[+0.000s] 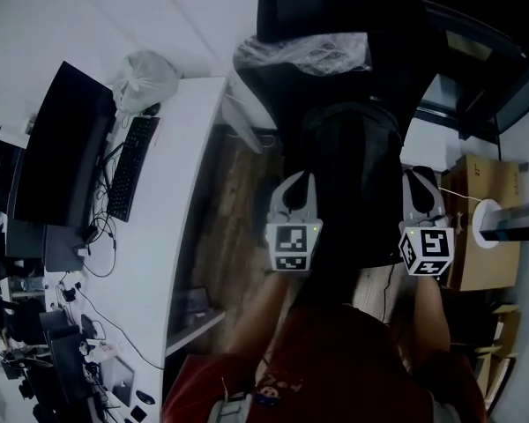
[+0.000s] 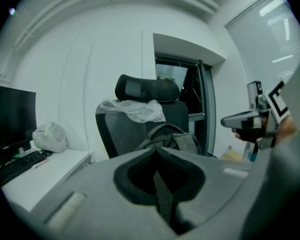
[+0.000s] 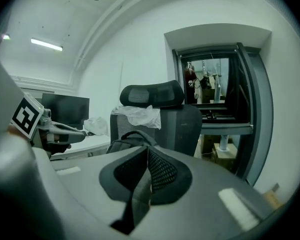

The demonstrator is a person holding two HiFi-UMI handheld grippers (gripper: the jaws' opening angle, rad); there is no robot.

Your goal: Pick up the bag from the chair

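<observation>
We hold the left gripper (image 1: 298,178) and the right gripper (image 1: 420,174) out side by side, nearly level, aimed at the black mesh-backed office chair (image 1: 335,7). On its seat stands the dark grey soft fabric bag (image 1: 348,170), upright with its back against the backrest. It probably sits that way so it cannot slump, which also leaves its top carry loop (image 3: 137,133) facing up towards us. Both grippers have their jaws pressed fully together with nothing between them, and both are short of the bag. We judge this to be the approach, and at least one pair must open before it can take the loop or a strap. The grippers flank the bag rather than crowd one side, which would suit a two-handed lift. A crumpled clear plastic sheet (image 1: 304,53) hangs over the top of the backrest below the headrest, perhaps leftover wrapping. The long white desk (image 1: 198,139) to the left carries a black monitor (image 1: 62,148), a black keyboard (image 1: 132,166) and a white crumpled plastic sack (image 1: 145,77), all well apart from the chair. We can read no brand, label or writing; the cubes on the grippers show only black-and-white square marker patterns.
</observation>
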